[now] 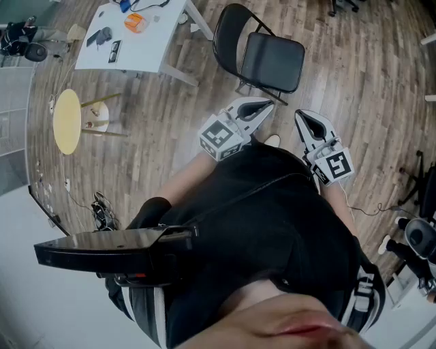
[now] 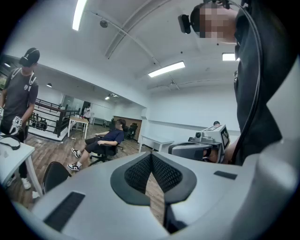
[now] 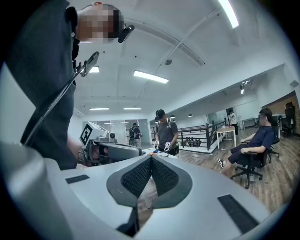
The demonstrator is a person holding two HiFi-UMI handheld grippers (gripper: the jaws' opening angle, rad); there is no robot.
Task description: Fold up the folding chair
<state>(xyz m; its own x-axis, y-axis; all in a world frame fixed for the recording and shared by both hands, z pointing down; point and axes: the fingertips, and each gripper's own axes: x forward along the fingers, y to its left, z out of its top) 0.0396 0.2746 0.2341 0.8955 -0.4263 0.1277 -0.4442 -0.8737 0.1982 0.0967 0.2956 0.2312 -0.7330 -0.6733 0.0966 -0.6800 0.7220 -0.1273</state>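
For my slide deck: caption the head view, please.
Left claw and right claw, both shut, face the open folding chair.

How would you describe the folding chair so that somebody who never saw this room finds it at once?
In the head view, find the white table at the top left of the wooden floor. Just right of it stands the folding chair, unfolded. It is all black with a thin tube frame, unlike the round yellow stool further left.

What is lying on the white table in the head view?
The white table bears an orange object, a dark object, a flat black item and something blue at its far edge. The picture's edge cuts off the rest.
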